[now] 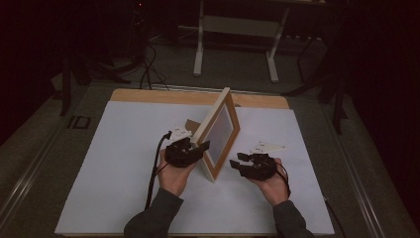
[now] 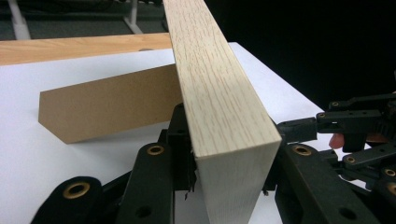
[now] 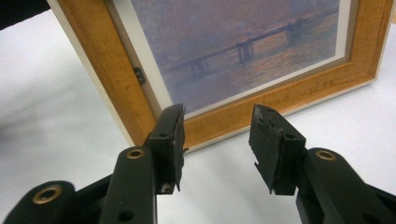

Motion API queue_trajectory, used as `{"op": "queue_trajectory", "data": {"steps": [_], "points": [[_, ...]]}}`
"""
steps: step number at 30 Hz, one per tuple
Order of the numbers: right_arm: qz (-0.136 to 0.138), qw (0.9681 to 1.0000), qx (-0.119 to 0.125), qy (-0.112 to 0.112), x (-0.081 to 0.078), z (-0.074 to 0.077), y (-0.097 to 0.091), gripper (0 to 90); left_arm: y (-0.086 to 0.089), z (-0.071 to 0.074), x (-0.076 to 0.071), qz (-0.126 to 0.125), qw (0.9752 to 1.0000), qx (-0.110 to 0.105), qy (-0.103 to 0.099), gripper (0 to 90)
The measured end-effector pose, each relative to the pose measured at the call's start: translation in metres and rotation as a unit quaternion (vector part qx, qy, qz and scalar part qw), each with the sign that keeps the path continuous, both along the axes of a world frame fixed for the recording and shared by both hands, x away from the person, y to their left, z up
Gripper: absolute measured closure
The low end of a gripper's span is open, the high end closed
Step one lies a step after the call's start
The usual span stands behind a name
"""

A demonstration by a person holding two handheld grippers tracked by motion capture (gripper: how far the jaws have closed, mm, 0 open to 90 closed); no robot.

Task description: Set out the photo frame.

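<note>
A wooden picture frame [image 1: 220,131] stands tilted on the white sheet, propped by a brown cardboard easel back [image 2: 107,105]. Its light wood side edge [image 2: 219,107] runs up between the jaws of my left gripper [image 2: 231,154], whose pads press on both faces near the lower corner. In the high view the left gripper [image 1: 200,147] sits at the frame's left side. My right gripper [image 1: 236,161] is open just in front of the frame's glass side. Its jaws [image 3: 216,135] stand apart with nothing between them, a little short of the frame's lower rail [image 3: 261,102]. The print [image 3: 233,42] shows a bridge scene.
The white sheet [image 1: 124,163] covers a wooden tabletop [image 1: 163,95]. Beyond the table's far edge stand the white legs of another table [image 1: 237,29], with cables [image 1: 146,69] on the dark floor. The right gripper [image 2: 355,126] also appears past the frame's edge in the left gripper view.
</note>
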State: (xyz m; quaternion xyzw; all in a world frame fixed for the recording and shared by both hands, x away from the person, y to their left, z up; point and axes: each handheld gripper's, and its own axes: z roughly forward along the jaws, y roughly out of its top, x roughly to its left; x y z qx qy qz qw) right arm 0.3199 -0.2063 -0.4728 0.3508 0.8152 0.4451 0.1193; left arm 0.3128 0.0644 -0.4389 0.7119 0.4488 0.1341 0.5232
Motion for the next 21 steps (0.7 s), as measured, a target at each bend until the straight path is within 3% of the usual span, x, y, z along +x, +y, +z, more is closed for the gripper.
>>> {"op": "queue_trajectory", "data": {"steps": [11,21], "points": [[-0.002,1.0000,0.001,0.000,0.001,-0.001,-0.001,54.6,0.015,-0.001,0.009,-0.030,0.9995,-0.006,0.003,68.6],[-0.003,1.0000,0.000,0.002,0.002,-0.001,-0.002,54.2,0.032,-0.001,0.019,-0.069,0.9974,-0.014,0.012,68.9]]}}
